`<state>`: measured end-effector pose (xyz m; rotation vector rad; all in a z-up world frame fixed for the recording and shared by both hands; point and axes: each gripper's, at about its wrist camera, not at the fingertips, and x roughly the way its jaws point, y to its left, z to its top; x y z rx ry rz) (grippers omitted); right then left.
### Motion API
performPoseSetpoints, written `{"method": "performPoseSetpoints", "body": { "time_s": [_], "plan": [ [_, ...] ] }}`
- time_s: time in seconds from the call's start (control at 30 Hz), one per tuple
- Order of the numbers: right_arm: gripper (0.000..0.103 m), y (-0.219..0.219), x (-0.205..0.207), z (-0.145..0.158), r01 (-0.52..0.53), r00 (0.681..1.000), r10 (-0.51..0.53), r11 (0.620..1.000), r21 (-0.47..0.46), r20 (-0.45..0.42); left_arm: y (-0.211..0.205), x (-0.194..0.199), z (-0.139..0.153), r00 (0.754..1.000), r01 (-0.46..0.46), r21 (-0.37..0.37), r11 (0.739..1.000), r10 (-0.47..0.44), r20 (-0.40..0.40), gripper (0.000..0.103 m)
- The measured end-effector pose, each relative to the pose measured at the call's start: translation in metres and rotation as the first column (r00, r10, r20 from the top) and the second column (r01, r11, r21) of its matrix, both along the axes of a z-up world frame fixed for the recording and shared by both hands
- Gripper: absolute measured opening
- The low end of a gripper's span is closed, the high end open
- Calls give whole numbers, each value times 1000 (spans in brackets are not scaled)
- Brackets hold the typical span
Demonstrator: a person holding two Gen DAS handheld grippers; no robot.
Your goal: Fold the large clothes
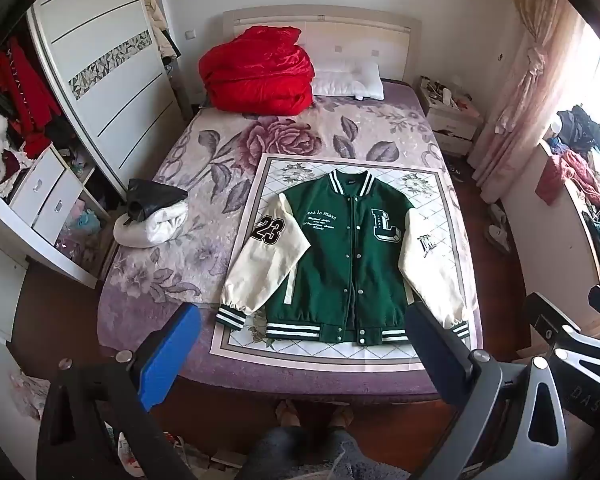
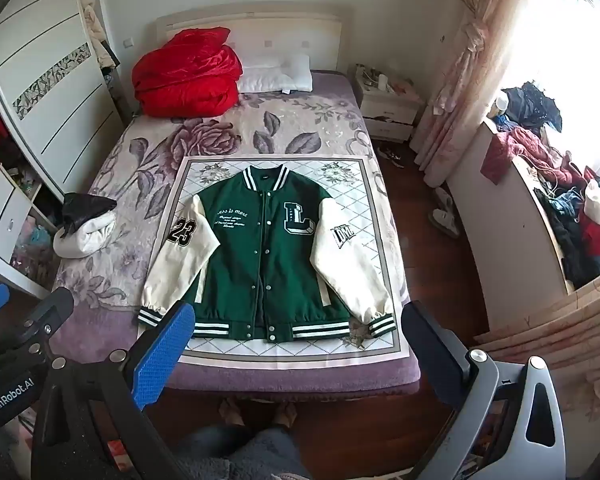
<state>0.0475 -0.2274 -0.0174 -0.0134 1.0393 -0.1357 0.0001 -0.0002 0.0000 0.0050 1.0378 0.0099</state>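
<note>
A green varsity jacket (image 1: 348,256) with cream sleeves lies flat, front up and buttoned, on a patterned square cloth (image 1: 428,176) at the foot of the bed; it also shows in the right wrist view (image 2: 260,256). Both sleeves angle down beside the body. My left gripper (image 1: 304,344) is open and empty, held high above the bed's near edge. My right gripper (image 2: 296,340) is open and empty, also above the near edge. Part of the right gripper (image 1: 572,328) shows at the right of the left wrist view, and the left one (image 2: 16,328) at the left of the right wrist view.
A red quilt (image 1: 260,72) and white pillow (image 1: 348,78) lie at the bed's head. A white-and-black bundle (image 1: 152,212) sits at the bed's left edge. A wardrobe (image 1: 96,80) stands left, a nightstand (image 1: 452,120) and cluttered counter (image 2: 560,216) right. The person's feet (image 2: 256,408) are at the bed's foot.
</note>
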Motion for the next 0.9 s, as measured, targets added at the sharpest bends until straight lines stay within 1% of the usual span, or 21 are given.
{"method": "performPoseSetpoints", "body": {
  "time_s": [0.1, 0.23, 0.37, 0.9],
  "plan": [
    [103, 0, 0, 1, 2, 1000, -2, 1000, -1, 0, -1, 1, 0, 1000, -2, 9, 1000, 2, -5, 103],
    [103, 1, 1, -1, -3, 1000, 2, 1000, -7, -5, 0, 0, 0, 1000, 1, 0, 1000, -1, 0, 103],
    [103, 5, 5, 5, -2, 1000, 2, 1000, -5, -6, 0, 1, 0, 1000, -1, 0, 1000, 1, 2, 103],
    [103, 4, 5, 8, -5, 1000, 5, 1000, -6, -3, -2, 2, 2, 1000, 1, -2, 1000, -1, 8, 103]
  ]
}}
